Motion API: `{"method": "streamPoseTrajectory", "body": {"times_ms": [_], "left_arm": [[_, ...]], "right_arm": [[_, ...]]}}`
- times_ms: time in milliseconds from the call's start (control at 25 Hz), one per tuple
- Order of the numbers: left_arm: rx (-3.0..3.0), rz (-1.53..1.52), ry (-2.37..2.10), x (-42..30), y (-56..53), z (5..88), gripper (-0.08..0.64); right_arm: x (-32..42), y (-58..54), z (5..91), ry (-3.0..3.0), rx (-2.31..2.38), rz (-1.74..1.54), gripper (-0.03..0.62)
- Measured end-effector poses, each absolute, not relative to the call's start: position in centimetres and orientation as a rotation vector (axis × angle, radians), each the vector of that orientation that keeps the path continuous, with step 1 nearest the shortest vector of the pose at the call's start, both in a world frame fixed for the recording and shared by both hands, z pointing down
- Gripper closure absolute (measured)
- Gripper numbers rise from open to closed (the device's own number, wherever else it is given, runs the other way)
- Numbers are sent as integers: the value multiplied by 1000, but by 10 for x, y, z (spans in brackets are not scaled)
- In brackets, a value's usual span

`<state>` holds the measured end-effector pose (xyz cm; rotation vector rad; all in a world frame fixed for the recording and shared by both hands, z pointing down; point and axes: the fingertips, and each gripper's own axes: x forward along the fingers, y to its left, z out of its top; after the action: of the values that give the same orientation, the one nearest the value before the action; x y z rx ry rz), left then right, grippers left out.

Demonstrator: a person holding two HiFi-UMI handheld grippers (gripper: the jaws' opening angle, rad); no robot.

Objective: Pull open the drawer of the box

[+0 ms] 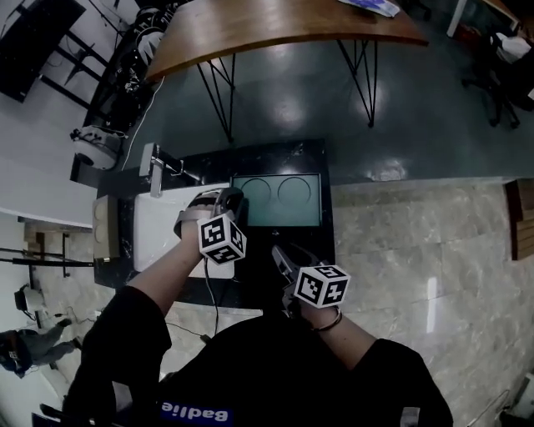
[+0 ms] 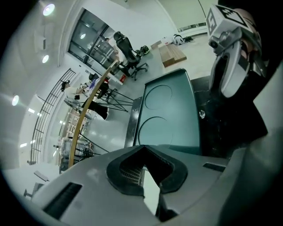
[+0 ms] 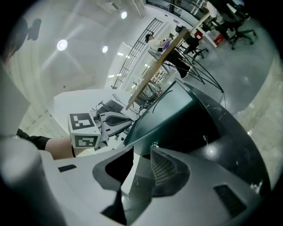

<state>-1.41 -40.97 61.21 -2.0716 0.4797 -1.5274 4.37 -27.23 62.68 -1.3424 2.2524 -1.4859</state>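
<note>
The box is a black counter unit [image 1: 327, 171] with a teal glass cooktop [image 1: 275, 200] set in its top; I cannot make out a drawer front or a handle in any view. My left gripper [image 1: 219, 202] hovers over the cooktop's left edge. In the left gripper view its tips [image 2: 142, 154] meet with nothing between them, above the cooktop [image 2: 170, 114]. My right gripper [image 1: 282, 254] hangs at the unit's near edge. In the right gripper view it [image 3: 141, 152] stands open and empty. The black edge below the cooktop [image 3: 172, 110] and a small metal stud [image 3: 154, 144] lie just beyond the tips.
A white sink [image 1: 163, 229] with a faucet [image 1: 154, 167] fills the unit's left side. Behind the unit stands a curved wooden table [image 1: 275, 25] on thin black legs. Marble floor [image 1: 417, 250] lies to the right. Office chairs [image 1: 501, 67] stand far right.
</note>
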Motion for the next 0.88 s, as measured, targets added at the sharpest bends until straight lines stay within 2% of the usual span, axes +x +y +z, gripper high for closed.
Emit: {"method": "streamPoseTrajectory", "body": {"times_ms": [200,280,880], "left_arm": [[-1904,-1540,358,-15,-424,621,558],[-1826,-1525,311,-11,-427,622,558],[-1587,-1455,112,2,-428,638,558]], "right_arm": [[45,-283,650,2135,-1355,-1594,496],[41,-285,658,2082,-1335,-1648,439],[33,-305,669,1926,-1353,-1683,439]]}}
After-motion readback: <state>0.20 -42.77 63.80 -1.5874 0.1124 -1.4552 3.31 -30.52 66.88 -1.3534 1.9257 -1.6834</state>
